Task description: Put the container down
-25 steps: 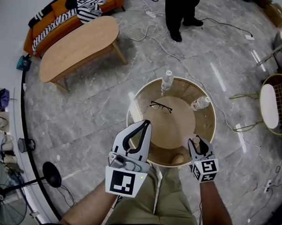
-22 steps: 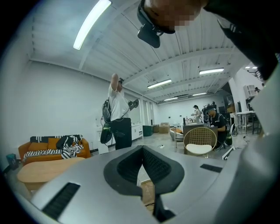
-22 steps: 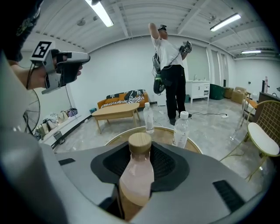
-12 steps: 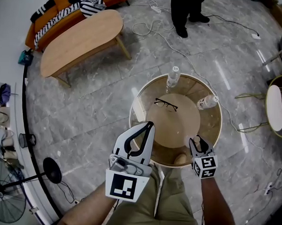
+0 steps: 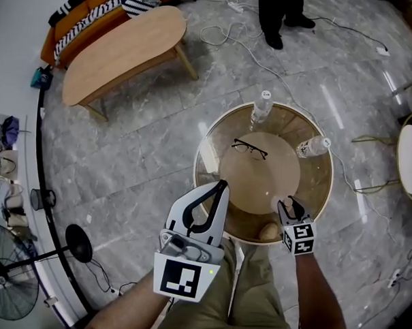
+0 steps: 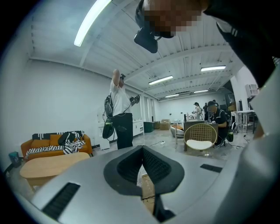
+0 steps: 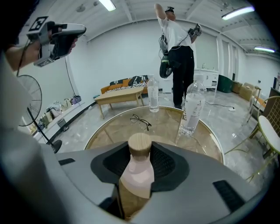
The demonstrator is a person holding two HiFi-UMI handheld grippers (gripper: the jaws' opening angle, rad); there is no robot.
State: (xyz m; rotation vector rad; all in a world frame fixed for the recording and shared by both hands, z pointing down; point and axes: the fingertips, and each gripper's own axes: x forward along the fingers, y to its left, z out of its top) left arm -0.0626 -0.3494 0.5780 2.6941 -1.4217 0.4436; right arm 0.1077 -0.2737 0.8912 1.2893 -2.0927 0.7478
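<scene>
Overhead and low views sharing table point(image 5: 266, 180)

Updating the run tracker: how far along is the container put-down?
Done: the pickup. The right gripper is shut on the wood-capped container.
In hand: the placing. The container sits over the near edge of the round table; I can't tell whether its base touches.
Left: set it down, open the jaws, pull clear.
The left gripper is shut and empty, off the table.

Grey marble floor point(image 5: 138, 157); orange sofa point(image 6: 87, 142)
</scene>
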